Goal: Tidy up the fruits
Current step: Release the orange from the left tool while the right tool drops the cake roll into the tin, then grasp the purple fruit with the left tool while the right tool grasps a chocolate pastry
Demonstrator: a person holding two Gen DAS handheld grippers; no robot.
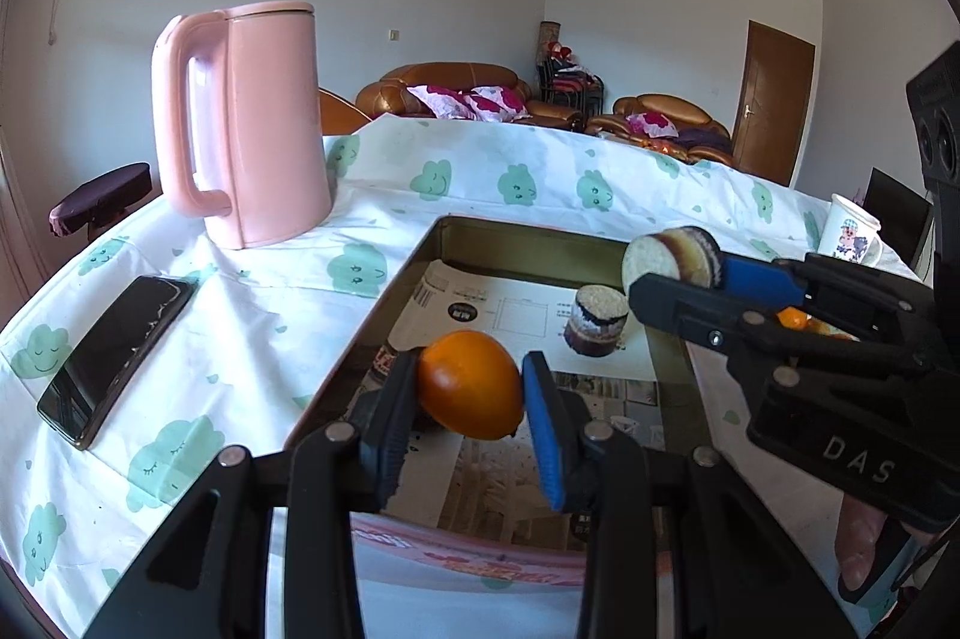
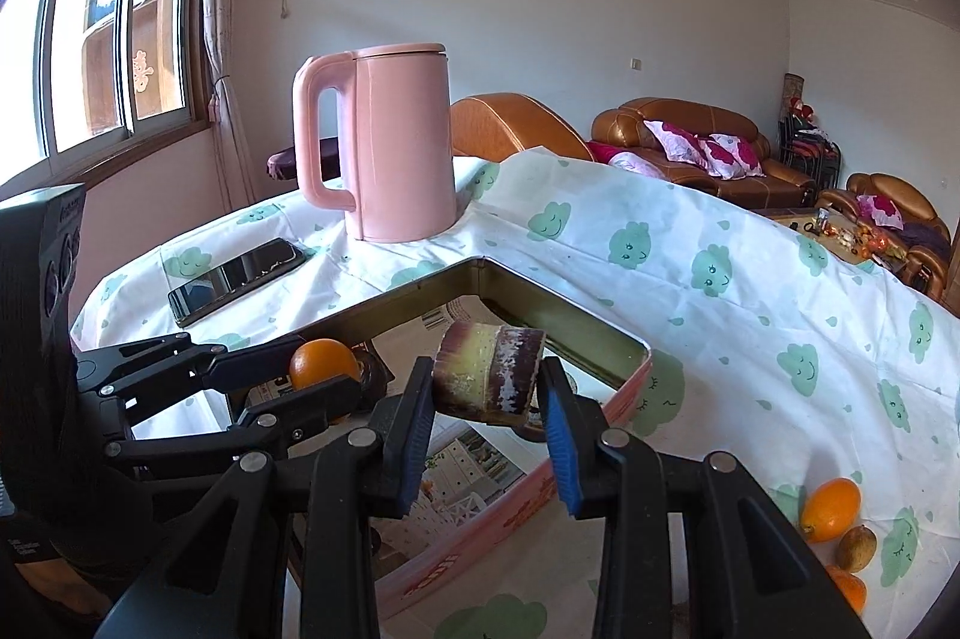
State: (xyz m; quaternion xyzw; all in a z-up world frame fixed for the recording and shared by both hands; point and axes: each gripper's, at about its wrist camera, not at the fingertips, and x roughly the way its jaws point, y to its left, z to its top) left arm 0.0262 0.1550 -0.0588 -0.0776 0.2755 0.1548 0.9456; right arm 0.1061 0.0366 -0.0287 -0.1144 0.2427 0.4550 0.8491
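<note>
My left gripper [image 1: 471,399] is shut on an orange fruit [image 1: 470,384] and holds it over the near left part of a shallow tin tray [image 1: 384,297] lined with printed paper. My right gripper [image 2: 489,402] is shut on a short sugarcane piece [image 2: 489,378] with purple skin, held above the tray [image 2: 600,333]. The same piece [image 1: 672,255] shows at the right gripper's tip in the left wrist view. Another sugarcane piece [image 1: 597,320] stands on end inside the tray. Loose fruits lie on the cloth right of the tray: an orange one [image 2: 831,510], a brownish one [image 2: 857,549] and another orange one [image 2: 849,588].
A pink kettle [image 1: 252,123] stands behind the tray on the cloud-print tablecloth [image 1: 228,339]. A black phone [image 1: 114,360] lies at the left. A printed paper cup [image 1: 849,234] stands at the far right. Sofas and a door are beyond the table.
</note>
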